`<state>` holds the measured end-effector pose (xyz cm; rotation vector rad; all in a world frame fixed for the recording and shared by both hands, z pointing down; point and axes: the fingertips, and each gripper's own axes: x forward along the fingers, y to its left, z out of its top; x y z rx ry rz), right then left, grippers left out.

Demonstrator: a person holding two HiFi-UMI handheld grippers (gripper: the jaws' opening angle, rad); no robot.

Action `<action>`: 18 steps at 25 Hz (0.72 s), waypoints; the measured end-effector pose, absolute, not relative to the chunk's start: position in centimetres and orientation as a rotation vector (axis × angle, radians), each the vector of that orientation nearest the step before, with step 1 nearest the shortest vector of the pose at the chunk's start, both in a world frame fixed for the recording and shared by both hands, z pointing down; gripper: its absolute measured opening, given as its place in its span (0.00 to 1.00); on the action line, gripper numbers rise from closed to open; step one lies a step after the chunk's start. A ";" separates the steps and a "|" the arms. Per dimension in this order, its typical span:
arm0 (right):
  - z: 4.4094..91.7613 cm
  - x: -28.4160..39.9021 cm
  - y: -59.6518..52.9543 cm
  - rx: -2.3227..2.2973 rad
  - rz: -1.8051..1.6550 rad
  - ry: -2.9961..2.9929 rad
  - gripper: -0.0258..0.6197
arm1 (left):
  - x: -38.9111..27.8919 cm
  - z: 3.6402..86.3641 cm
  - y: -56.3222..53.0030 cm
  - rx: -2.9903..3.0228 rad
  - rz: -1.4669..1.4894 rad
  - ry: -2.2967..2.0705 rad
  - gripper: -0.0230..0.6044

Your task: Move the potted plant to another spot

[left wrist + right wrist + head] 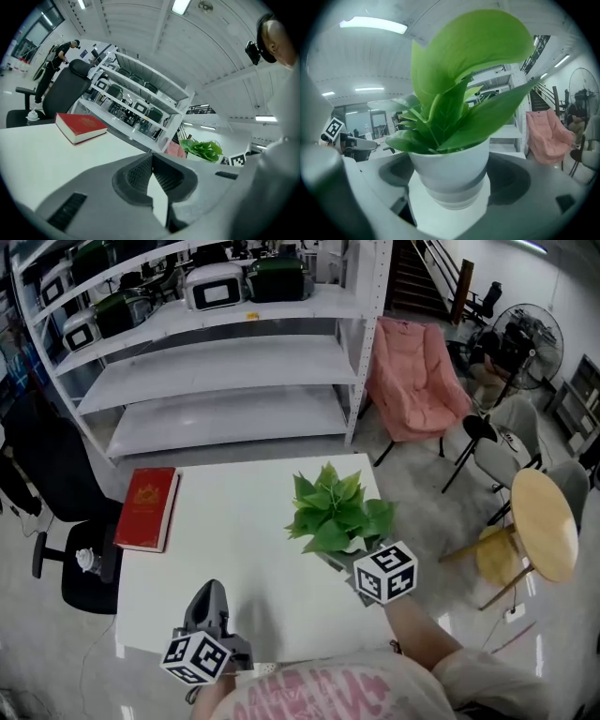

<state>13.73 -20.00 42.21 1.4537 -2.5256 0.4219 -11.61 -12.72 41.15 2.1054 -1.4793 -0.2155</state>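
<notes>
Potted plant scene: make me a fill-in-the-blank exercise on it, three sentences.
The right tool has the potted ___ between its jaws.
On the left tool, the jaws are ___, with nothing between them.
The book on the table is ___.
Missing words: plant; shut; red.

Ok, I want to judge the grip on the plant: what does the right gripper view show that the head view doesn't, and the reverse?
Only the right gripper view: the right tool has its jaws against both sides of the white pot. Only the head view: the red book by the left edge of the white table, and the round wooden table on the floor. Both: the green leaves, the pink chair, the left tool.
</notes>
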 end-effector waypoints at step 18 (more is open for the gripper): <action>45.9 11.2 -27.5 1.214 0.407 -2.588 0.81 | -15.6 43.6 -7.7 1.842 -0.175 -1.772 0.04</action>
